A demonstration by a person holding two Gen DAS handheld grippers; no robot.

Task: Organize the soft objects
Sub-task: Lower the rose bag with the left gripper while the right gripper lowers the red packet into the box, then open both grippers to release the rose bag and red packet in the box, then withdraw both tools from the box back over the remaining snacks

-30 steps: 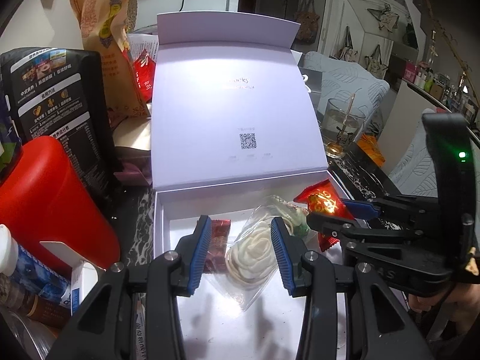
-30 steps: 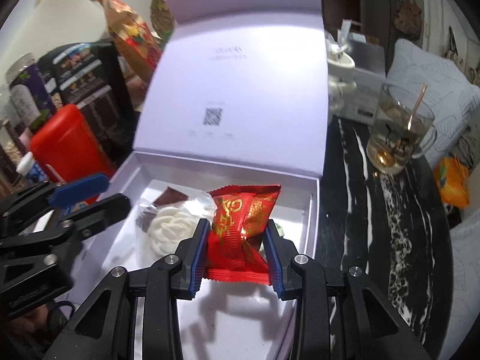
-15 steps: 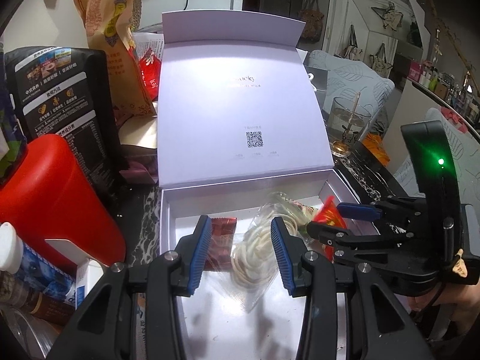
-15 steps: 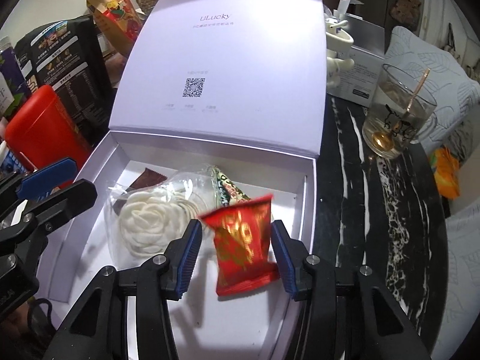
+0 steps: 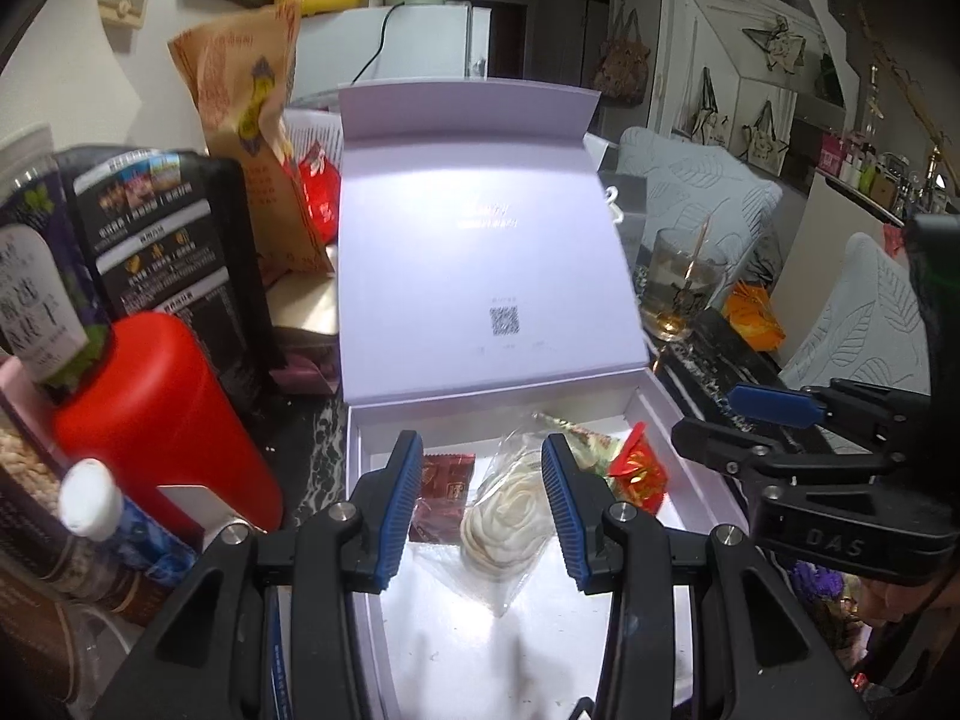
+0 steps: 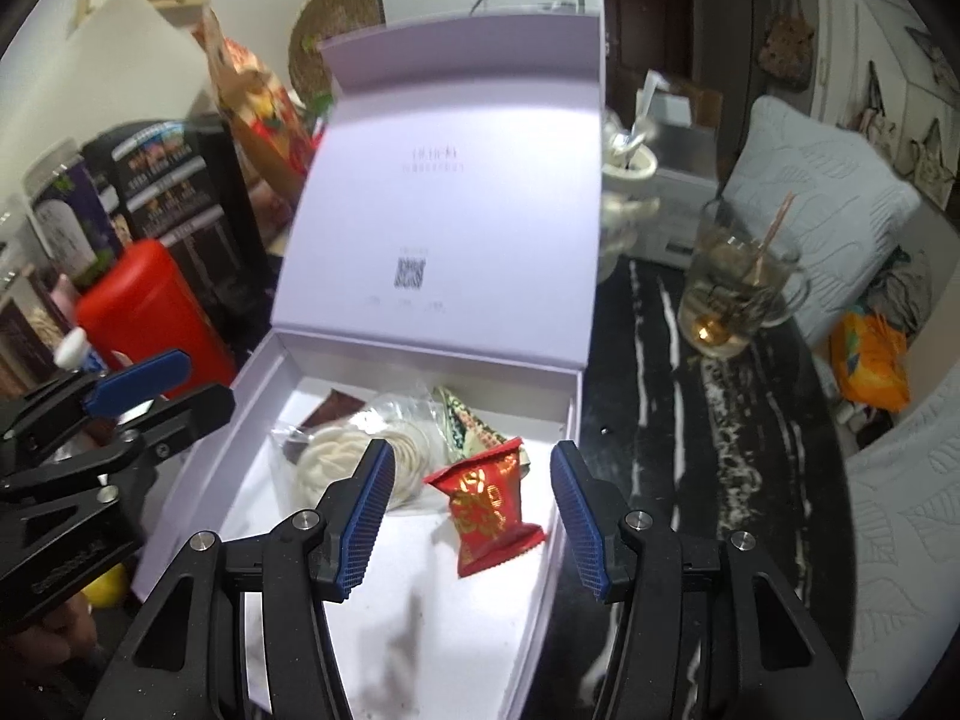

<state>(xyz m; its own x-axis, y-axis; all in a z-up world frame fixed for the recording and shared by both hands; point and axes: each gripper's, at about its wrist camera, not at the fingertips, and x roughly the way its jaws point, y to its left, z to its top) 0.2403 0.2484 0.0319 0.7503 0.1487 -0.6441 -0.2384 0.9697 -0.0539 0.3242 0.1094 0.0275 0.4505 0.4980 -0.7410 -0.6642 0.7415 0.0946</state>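
Red snack packet (image 6: pixel 489 507) lying in the lavender box (image 6: pixel 564 480), lower centre, between the spread, empty right gripper (image 6: pixel 474 510); left gripper (image 5: pixel 480 504) likewise agape.

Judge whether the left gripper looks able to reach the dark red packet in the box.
Probably yes: the left gripper is open, the dark red packet lies uncovered on the open box's floor, just inside its left finger.
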